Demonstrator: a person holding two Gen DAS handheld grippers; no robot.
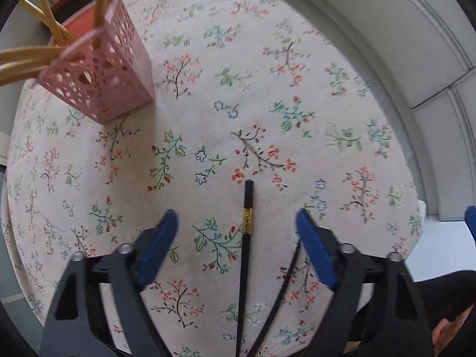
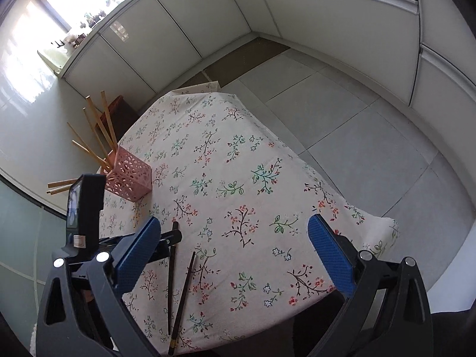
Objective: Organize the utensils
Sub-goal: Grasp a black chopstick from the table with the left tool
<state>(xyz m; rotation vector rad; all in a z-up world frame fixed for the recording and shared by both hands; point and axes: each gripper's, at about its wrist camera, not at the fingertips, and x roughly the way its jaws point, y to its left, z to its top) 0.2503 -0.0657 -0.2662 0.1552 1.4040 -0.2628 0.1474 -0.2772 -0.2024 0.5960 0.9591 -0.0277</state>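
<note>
Left gripper [image 1: 238,223] pointing straight down at the table, blue pads parted and pressing on nothing. Between them lies one black chopstick [image 1: 246,238], a gold band near its thick end. Its long axis runs away from the holder's body, thick end farthest out, so the pads stand to either side of the shaft and would meet across it. The stick is flat on the floral tablecloth [image 1: 267,89], not lifted.

Second black chopstick [image 1: 282,285] lies just beside the first, angled and converging with it at the near edge; it passes close under the right-hand pad, inside or at the edge of the gap. Risk, as I judge it: both sticks taken together, or the second nudged.

Right gripper [image 2: 235,255] is wide open, empty, tilted down, farther from the pair; seen from it, both sticks lie low and to its left. The left is the nearer.

Pink perforated holder [image 1: 110,71] stands well apart at the far left of the table, wooden chopsticks [image 1: 44,20] splayed in it: the likely destination.

Writing: gold band carries marks, too small to read. No other labels legible.
</note>
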